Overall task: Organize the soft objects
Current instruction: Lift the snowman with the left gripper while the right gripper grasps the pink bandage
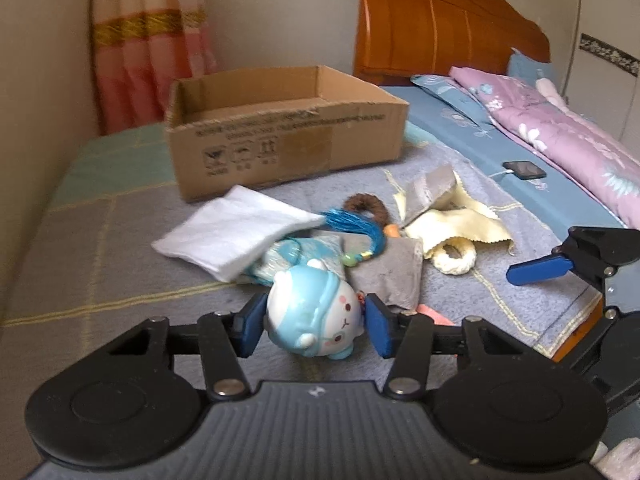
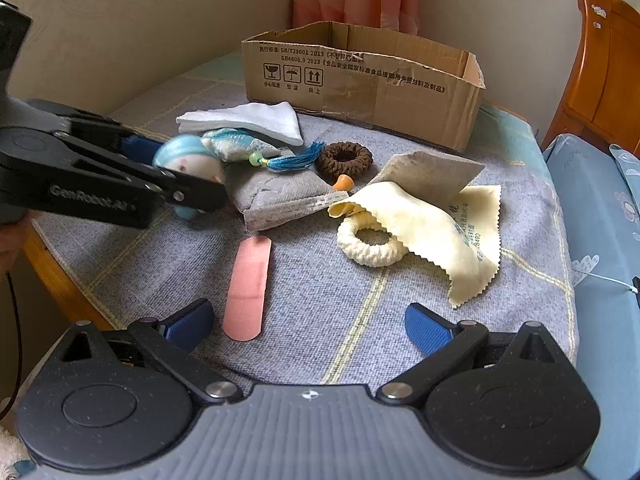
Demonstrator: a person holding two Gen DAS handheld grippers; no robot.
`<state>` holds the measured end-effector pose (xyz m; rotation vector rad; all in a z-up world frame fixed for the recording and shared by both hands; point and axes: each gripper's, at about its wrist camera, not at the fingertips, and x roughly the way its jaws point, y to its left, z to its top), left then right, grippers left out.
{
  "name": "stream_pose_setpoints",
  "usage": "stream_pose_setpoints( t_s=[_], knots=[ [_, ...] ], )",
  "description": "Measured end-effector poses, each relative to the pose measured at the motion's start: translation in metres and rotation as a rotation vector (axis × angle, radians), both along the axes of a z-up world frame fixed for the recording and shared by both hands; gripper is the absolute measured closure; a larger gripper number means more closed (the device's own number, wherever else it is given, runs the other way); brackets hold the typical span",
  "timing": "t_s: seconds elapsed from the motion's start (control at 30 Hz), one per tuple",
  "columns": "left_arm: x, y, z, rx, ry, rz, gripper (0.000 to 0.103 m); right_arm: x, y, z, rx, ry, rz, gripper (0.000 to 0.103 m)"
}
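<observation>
My left gripper (image 1: 312, 326) is shut on a blue and white squishy doll (image 1: 314, 314), seen also in the right wrist view (image 2: 188, 166). Around it lie a white folded cloth (image 1: 236, 232), a blue tassel sachet (image 2: 244, 146), a brown hair tie (image 2: 344, 159), a grey cloth (image 2: 280, 196), a yellow cloth (image 2: 440, 236), a cream ring (image 2: 370, 246) and a pink bandage (image 2: 248, 282). An open cardboard box (image 1: 288, 136) stands behind them. My right gripper (image 2: 308, 326) is open and empty, near the bandage.
The items lie on a grey blanket (image 2: 360, 320) over a small table with a wooden edge (image 2: 52, 276). A bed with blue sheet, purple quilt (image 1: 560, 128) and a phone (image 1: 528, 170) is at right. A curtain (image 1: 148, 40) hangs behind.
</observation>
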<state>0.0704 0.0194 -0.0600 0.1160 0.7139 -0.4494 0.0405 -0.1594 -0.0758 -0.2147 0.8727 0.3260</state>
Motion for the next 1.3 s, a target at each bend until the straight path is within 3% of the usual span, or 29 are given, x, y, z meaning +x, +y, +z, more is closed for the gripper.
stream_pose_setpoints(
  t_s=[0.13,0.23,0.4,0.63,0.7,0.8,1.3],
  knots=[
    [-0.011,0.011,0.006,0.009,-0.009,0.060,0.051,-0.002,0.005,0.002,-0.004,-0.009,0.023,0.006],
    [-0.016,0.015,0.006,0.014,-0.010,0.091,0.051,-0.004,0.013,0.004,-0.012,-0.017,0.044,0.017],
    [-0.020,0.018,0.005,0.005,-0.004,0.104,0.051,-0.004,0.026,0.008,-0.006,-0.018,0.074,0.046],
    [-0.022,0.020,0.005,-0.010,-0.007,0.108,0.051,0.001,0.032,0.008,0.012,-0.006,0.076,0.059],
    [-0.022,0.021,0.005,-0.017,-0.003,0.111,0.051,0.002,0.033,0.009,0.014,-0.006,0.076,0.071],
    [-0.023,0.022,0.005,-0.019,-0.001,0.106,0.051,0.002,0.033,0.009,0.009,-0.003,0.071,0.080],
    [-0.024,0.023,0.018,-0.009,0.008,0.085,0.051,-0.006,0.025,0.025,-0.025,-0.021,0.060,0.081]
  ],
)
